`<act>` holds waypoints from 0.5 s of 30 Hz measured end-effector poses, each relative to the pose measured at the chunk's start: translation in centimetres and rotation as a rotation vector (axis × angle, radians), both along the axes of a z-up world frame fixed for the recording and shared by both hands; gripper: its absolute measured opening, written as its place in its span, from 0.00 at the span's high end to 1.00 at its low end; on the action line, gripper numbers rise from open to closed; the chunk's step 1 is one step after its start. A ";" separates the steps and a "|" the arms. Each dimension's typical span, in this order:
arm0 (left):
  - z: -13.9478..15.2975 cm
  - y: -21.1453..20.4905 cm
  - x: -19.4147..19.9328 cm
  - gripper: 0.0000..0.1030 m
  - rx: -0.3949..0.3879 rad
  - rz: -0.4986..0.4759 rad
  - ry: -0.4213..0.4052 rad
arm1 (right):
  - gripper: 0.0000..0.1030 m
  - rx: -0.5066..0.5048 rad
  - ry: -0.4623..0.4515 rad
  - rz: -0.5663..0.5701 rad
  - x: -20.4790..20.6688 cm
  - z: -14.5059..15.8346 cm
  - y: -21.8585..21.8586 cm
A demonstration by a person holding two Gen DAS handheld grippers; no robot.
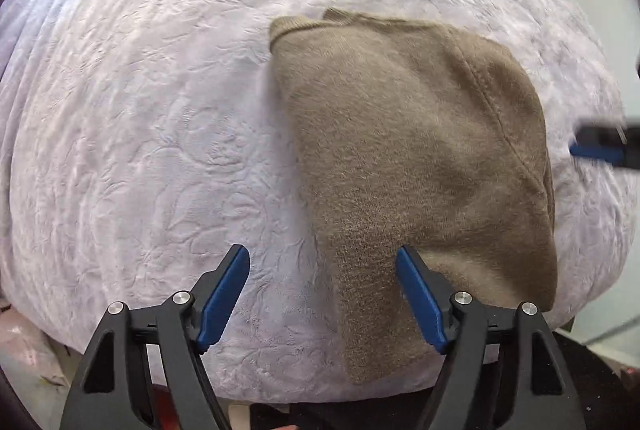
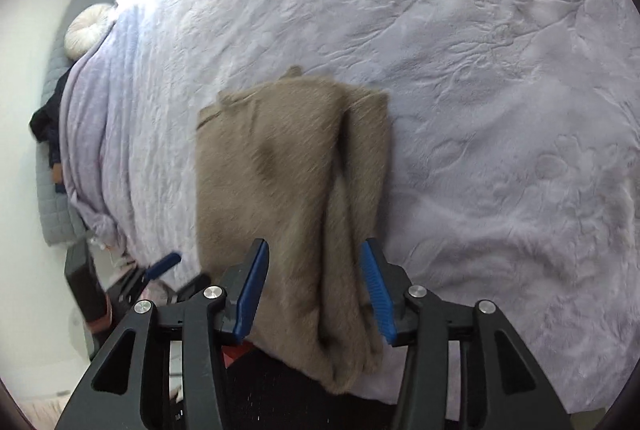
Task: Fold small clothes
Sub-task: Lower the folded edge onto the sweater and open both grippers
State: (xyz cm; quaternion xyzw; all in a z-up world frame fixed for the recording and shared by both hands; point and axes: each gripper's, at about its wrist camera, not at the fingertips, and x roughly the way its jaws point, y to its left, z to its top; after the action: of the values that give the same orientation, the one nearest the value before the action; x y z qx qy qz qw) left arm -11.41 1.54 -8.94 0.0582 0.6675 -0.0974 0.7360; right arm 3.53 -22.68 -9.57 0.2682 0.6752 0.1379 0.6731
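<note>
A brown sweater (image 1: pixel 416 157) lies folded on the pale lilac bedspread (image 1: pixel 160 109), near the edge of the bed, one end hanging slightly over. The left gripper (image 1: pixel 322 294) hovers above that near edge with its blue-padded fingers (image 1: pixel 224 298) spread wide, holding nothing; one finger sits over the sweater, the other over bare bedspread. The right gripper (image 2: pixel 314 290) is likewise released, its fingers (image 2: pixel 376 290) parted on either side of the sweater's folded end (image 2: pixel 344 310) without pinching it. A round white cushion (image 2: pixel 86 29) rests at the far side of the bed beside a grey quilted headboard (image 2: pixel 52 165)
</note>
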 end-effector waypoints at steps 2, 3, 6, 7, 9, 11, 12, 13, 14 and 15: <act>0.8 0.6 0.0 0.00 0.003 0.019 -0.012 | 0.46 0.037 0.015 0.043 -1.5 -0.2 1.1; 1.4 1.4 0.5 0.00 0.003 0.020 -0.011 | 0.46 0.053 0.029 0.052 -2.1 -0.5 1.7; 1.5 0.9 0.7 0.00 0.007 0.011 0.003 | 0.46 0.073 0.064 0.095 -3.9 -2.1 3.2; 1.0 2.2 1.4 0.00 0.013 0.004 0.011 | 0.46 0.061 0.073 0.105 -4.1 -2.8 3.9; 0.7 1.5 2.2 0.00 0.021 -0.014 0.025 | 0.48 0.031 0.105 0.114 -4.5 -3.7 5.4; 0.7 1.1 2.3 0.00 0.015 -0.022 0.020 | 0.75 0.004 0.110 0.139 -4.3 -3.6 6.2; 0.9 1.0 2.2 0.00 0.010 -0.021 0.013 | 0.87 -0.018 0.097 0.162 -4.3 -3.3 6.6; 1.0 1.0 2.3 0.00 0.007 -0.017 0.004 | 0.87 -0.051 0.080 0.188 -4.2 -2.9 7.1; 1.1 1.0 2.4 0.00 0.004 -0.013 -0.002 | 0.88 -0.091 0.060 0.217 -4.2 -2.4 7.4; 1.3 1.1 2.4 0.00 -0.003 -0.008 -0.006 | 0.89 -0.117 0.052 0.233 -4.0 -2.2 7.7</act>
State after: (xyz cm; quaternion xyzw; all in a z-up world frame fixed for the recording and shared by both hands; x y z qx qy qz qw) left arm -9.05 2.64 -7.67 0.0601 0.6648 -0.1012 0.7377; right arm -0.51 -14.98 -11.75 0.1516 0.7259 0.1687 0.6494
